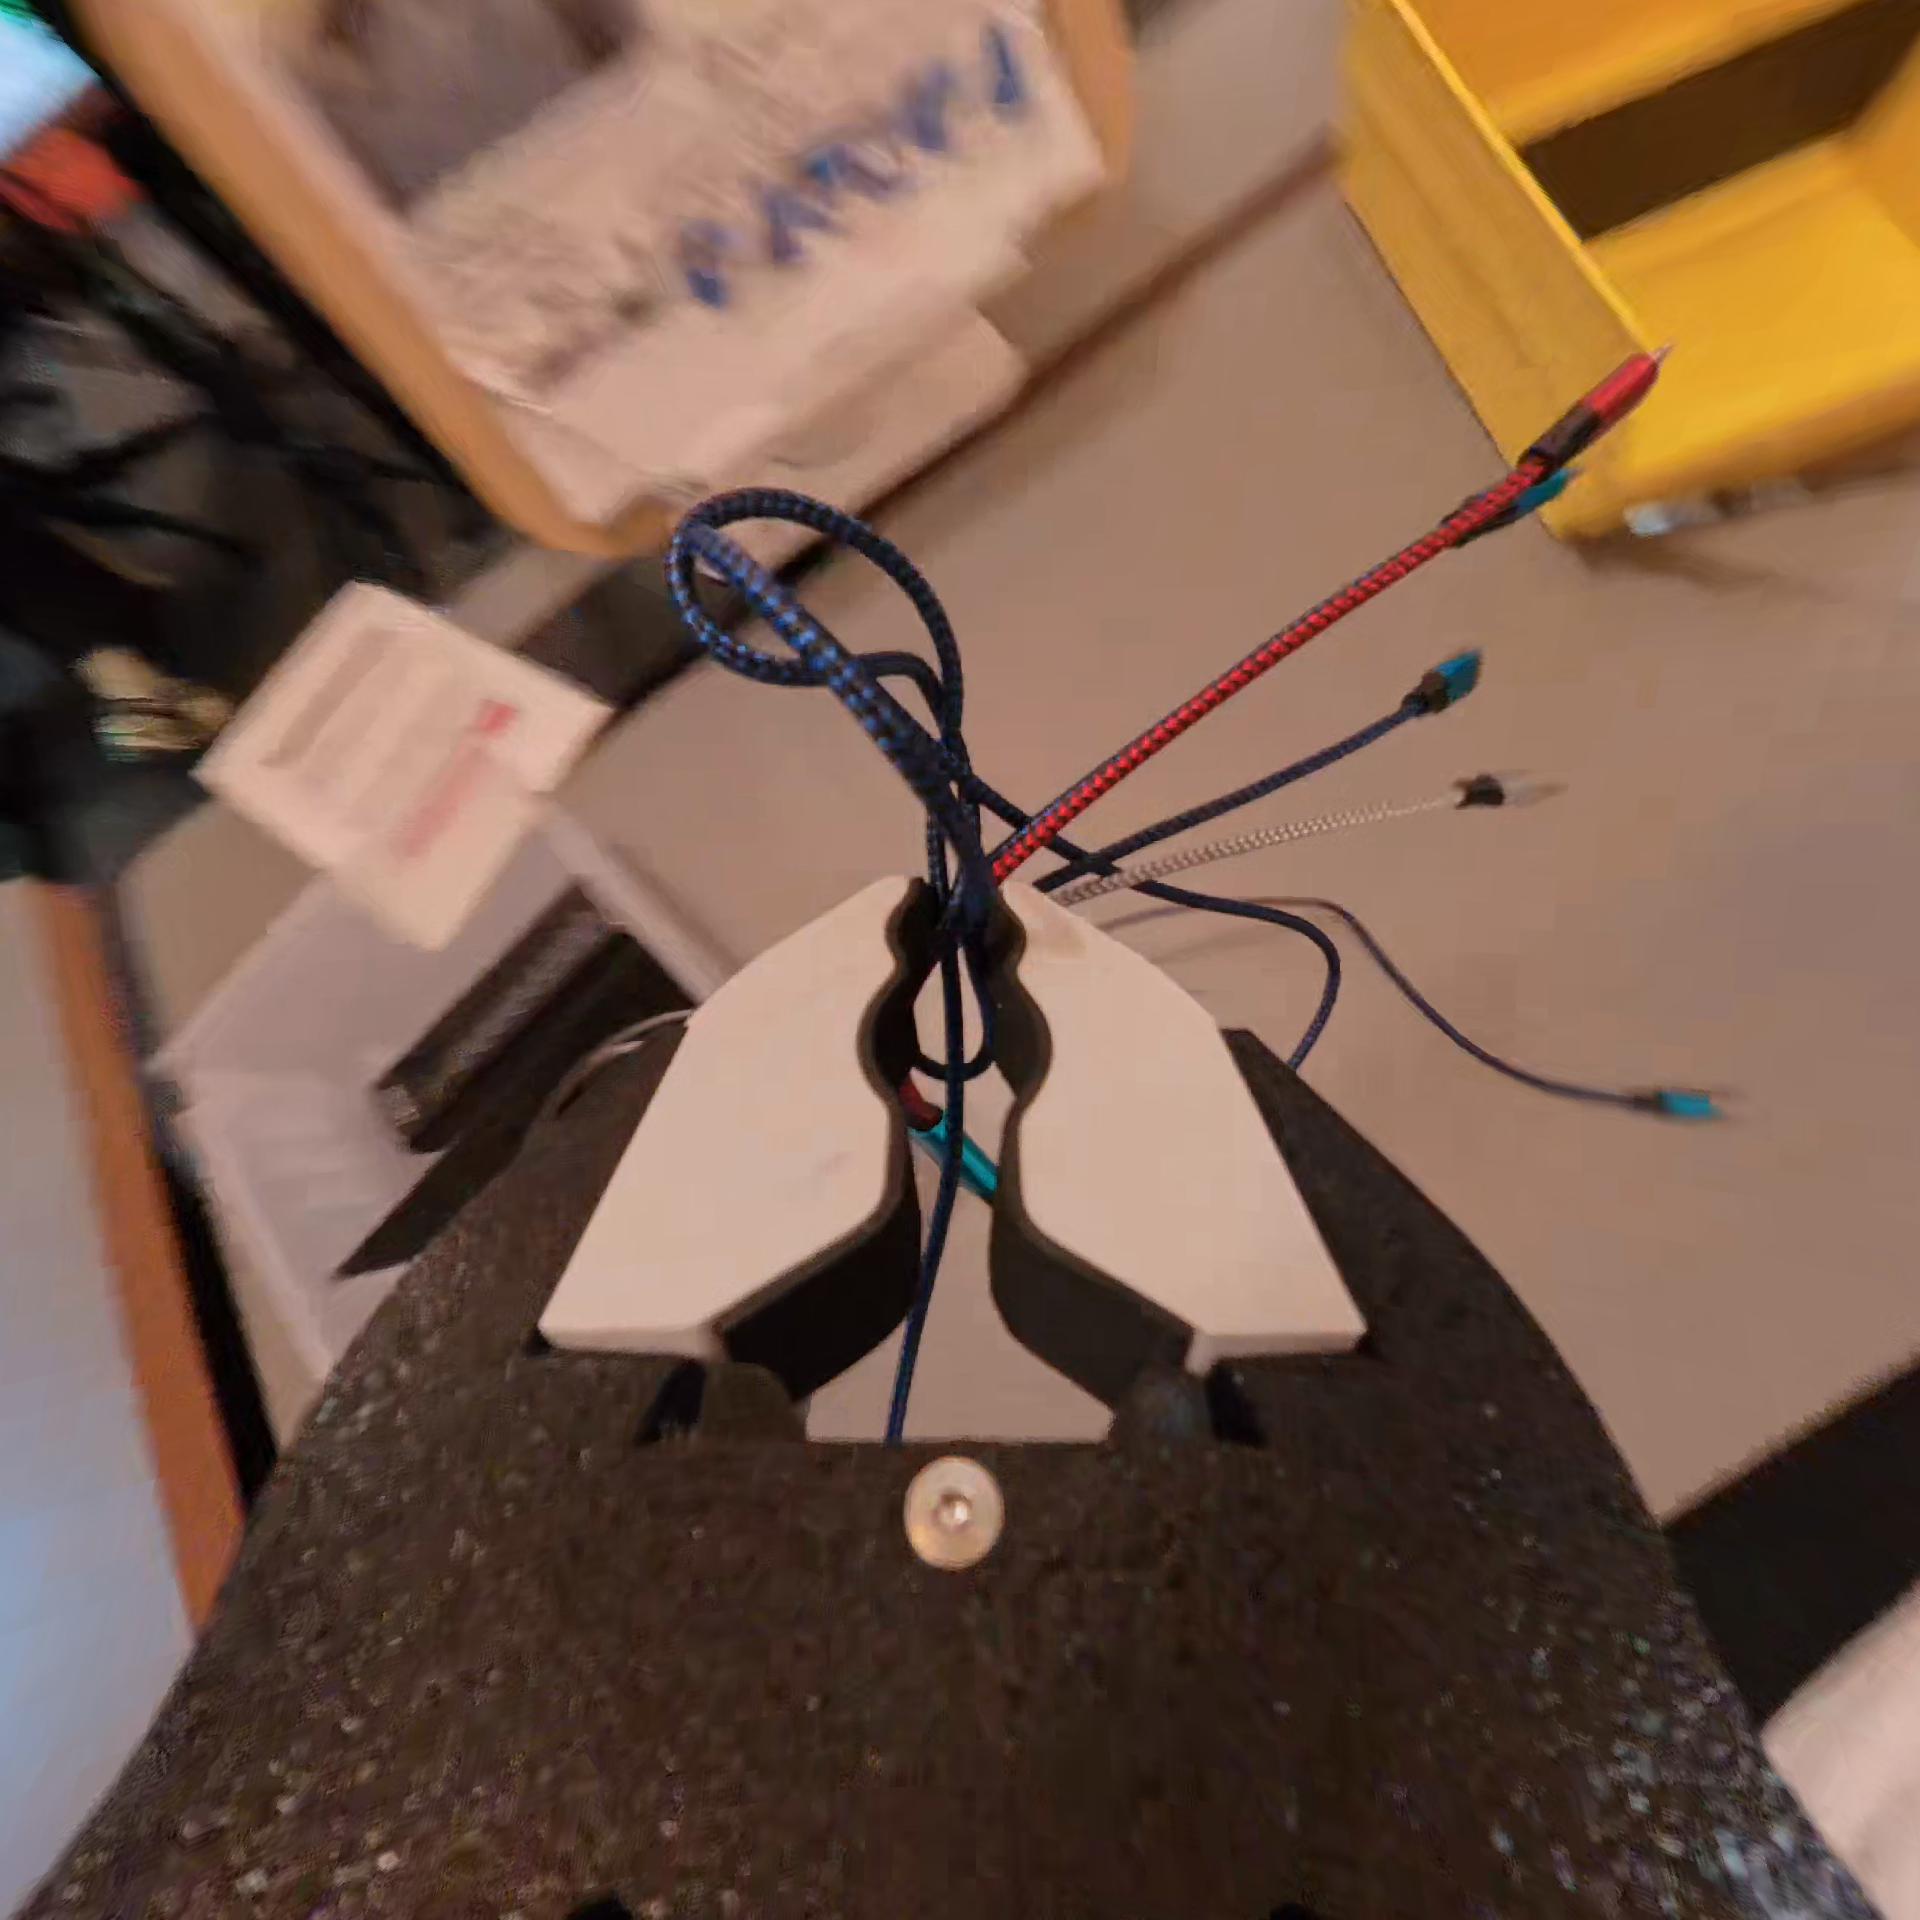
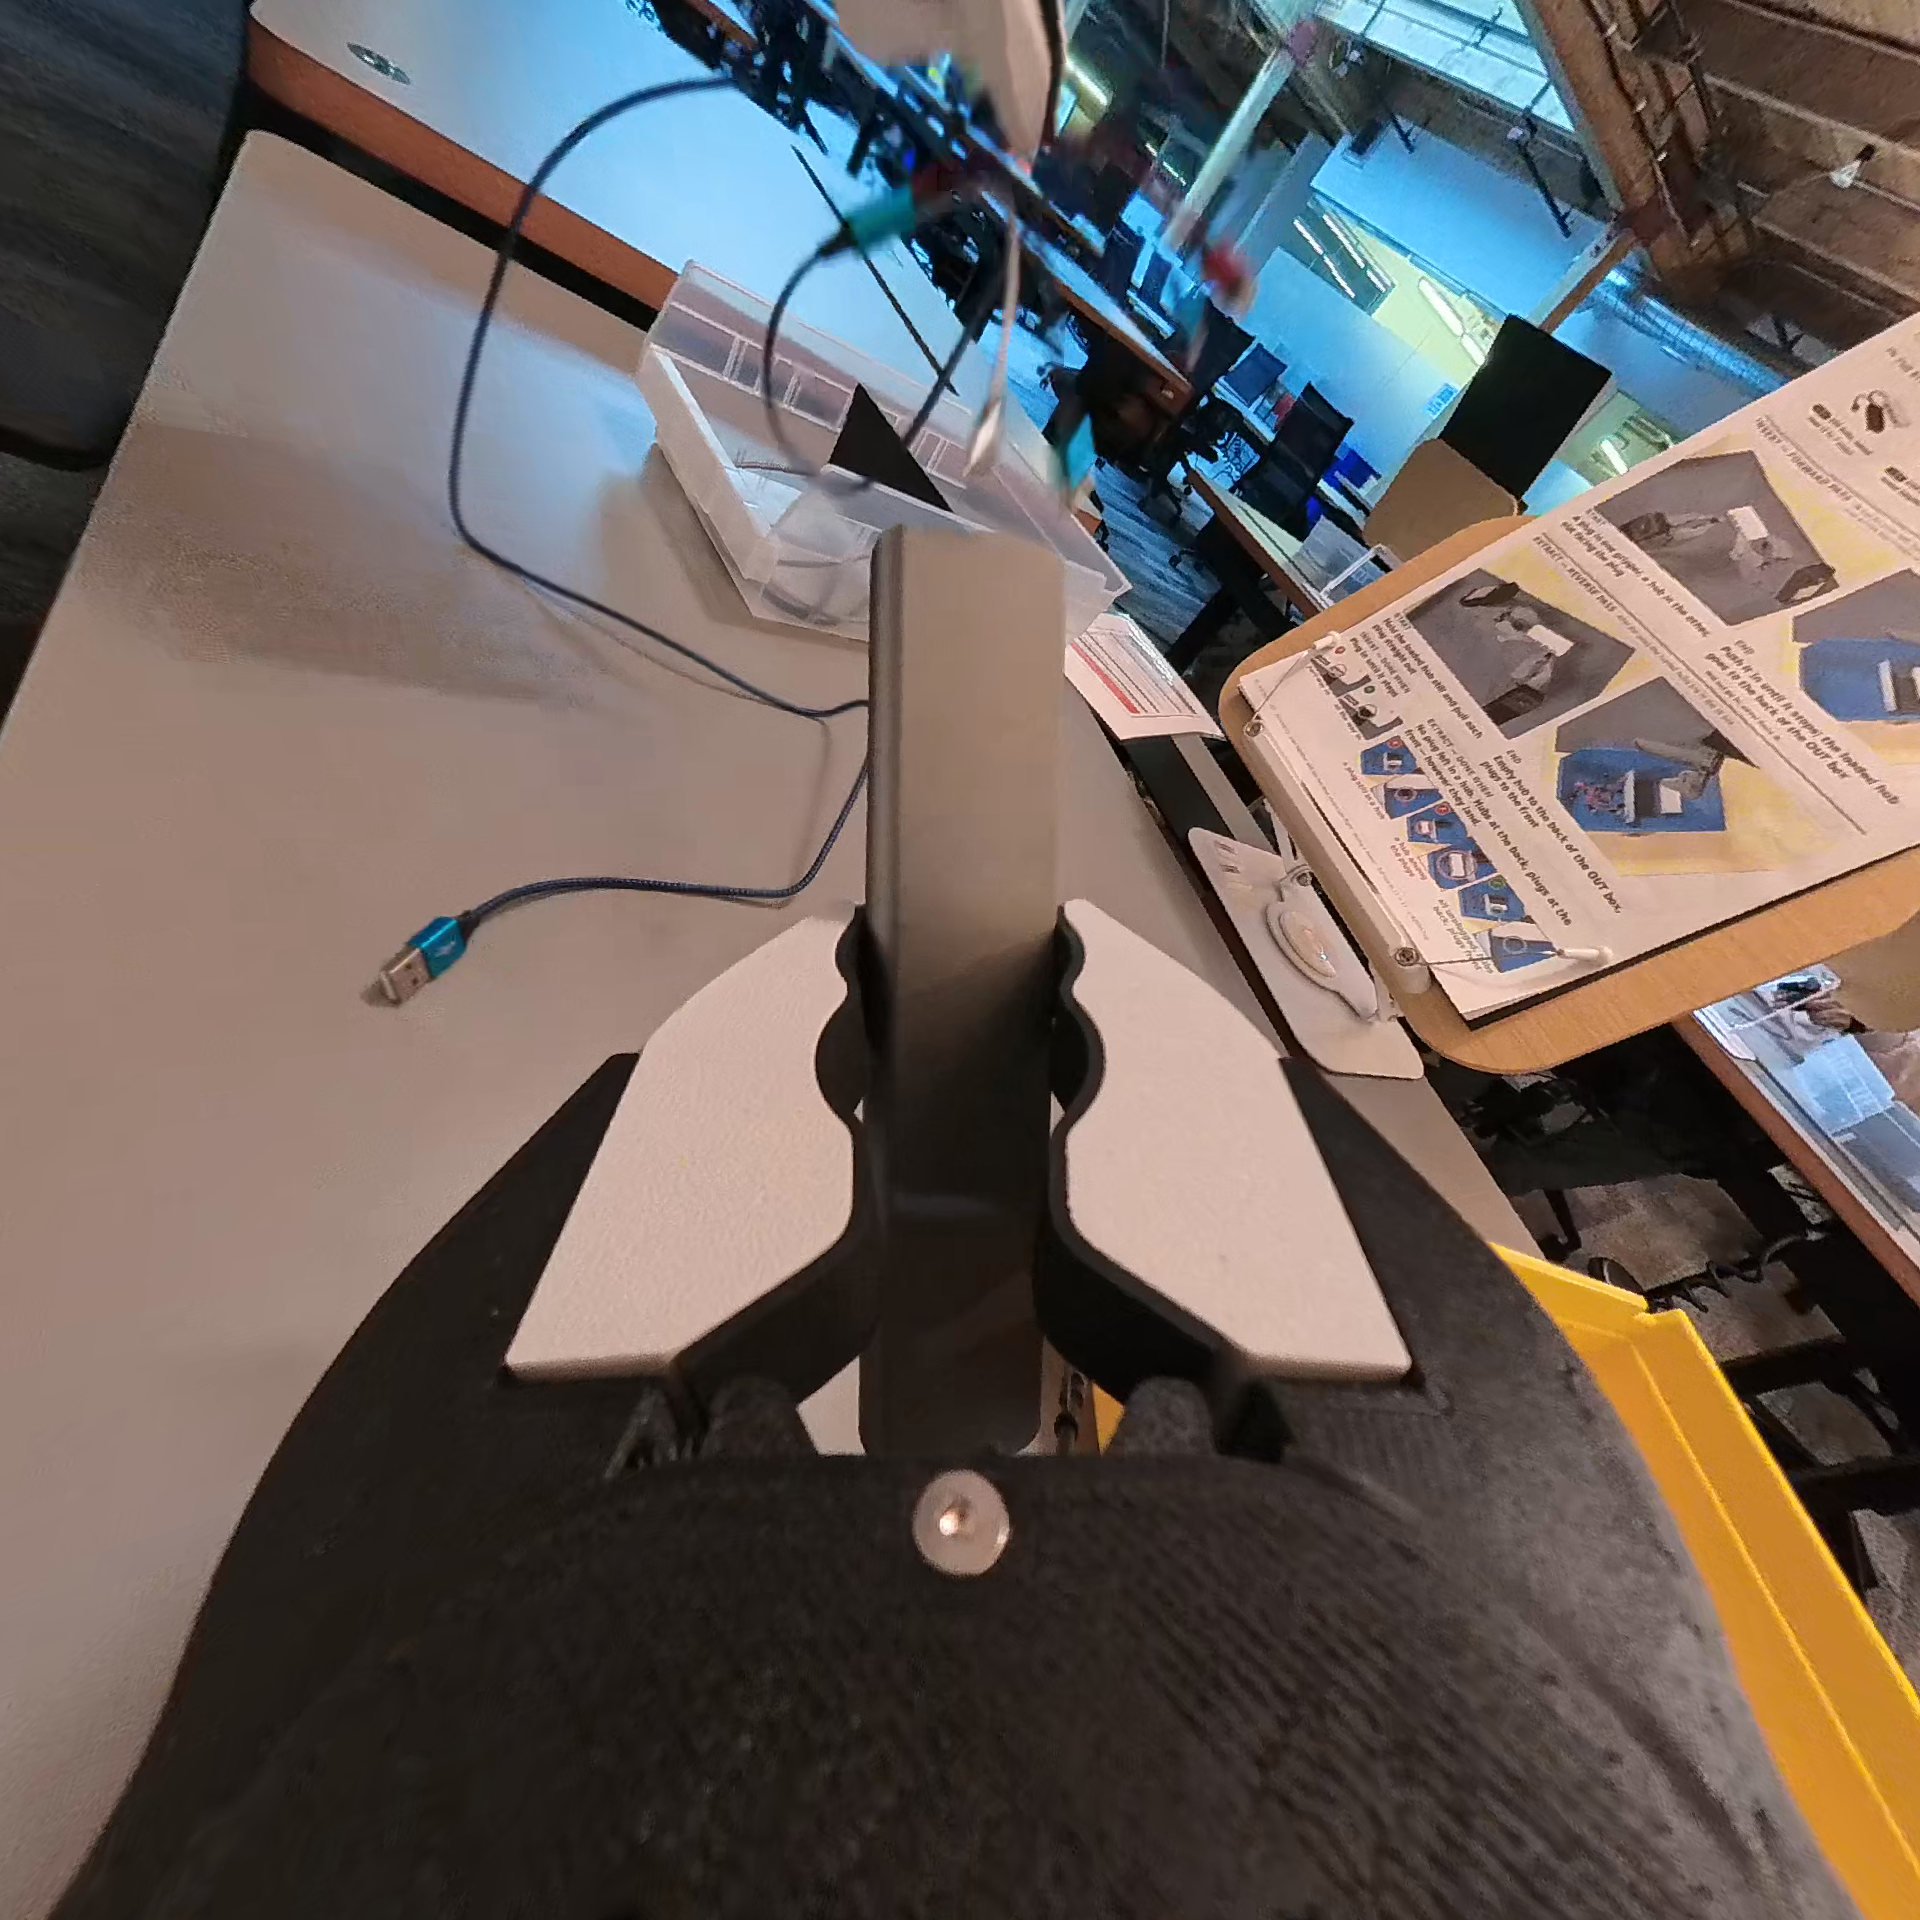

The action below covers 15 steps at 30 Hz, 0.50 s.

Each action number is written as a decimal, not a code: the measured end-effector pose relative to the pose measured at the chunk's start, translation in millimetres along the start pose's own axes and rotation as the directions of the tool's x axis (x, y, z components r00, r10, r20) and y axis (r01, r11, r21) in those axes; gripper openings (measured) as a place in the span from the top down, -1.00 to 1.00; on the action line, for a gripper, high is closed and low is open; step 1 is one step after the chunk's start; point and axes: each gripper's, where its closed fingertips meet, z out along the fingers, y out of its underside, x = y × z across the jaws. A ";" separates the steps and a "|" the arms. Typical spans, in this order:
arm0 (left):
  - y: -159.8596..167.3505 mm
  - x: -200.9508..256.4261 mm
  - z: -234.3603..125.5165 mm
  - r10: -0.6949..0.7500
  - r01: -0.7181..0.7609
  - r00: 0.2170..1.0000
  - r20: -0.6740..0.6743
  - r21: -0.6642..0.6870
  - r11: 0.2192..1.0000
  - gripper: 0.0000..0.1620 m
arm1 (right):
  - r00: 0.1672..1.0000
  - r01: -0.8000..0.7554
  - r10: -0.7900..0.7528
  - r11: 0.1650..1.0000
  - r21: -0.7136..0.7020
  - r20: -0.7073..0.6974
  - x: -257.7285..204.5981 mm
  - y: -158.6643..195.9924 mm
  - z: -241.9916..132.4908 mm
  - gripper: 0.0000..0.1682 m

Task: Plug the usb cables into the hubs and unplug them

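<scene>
The left claw [image 1: 961, 914] is clenched on a tangled bundle of cables [image 1: 935, 790], lifted above the worktop [image 1: 1351, 727]; red [image 1: 1278, 665], blue and silver ends fan out toward the yellow bin [image 1: 1662, 312]. The right claw [image 2: 961, 935] grips a dark hub [image 2: 966, 831] upright over the worktop. One loose plug [image 2: 426, 951] lies left of the hub. Risk: gripped mid-tangle, no plug is aligned, so insertion could snag or drag the others.
</scene>
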 end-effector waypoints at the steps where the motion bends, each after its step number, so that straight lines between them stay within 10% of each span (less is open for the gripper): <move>1: 3.0 21.2 17.0 0.036 -0.041 0.997 -0.068 -0.072 0.997 0.89 | 1.000 0.004 -0.004 1.000 0.004 0.000 0.0 -1.5 -0.2 0.63; 9: 4.8 118.2 138.0 0.113 -0.208 0.923 -0.367 -0.232 0.950 0.86 | 1.000 0.018 -0.018 0.999 0.033 0.010 -2.3 -9.4 -2.1 0.62; 15: -1.9 155.8 150.7 0.178 -0.296 0.824 -0.538 -0.140 0.945 0.49 | 1.000 -0.005 0.005 0.999 0.032 -0.013 3.2 -2.0 -11.1 0.63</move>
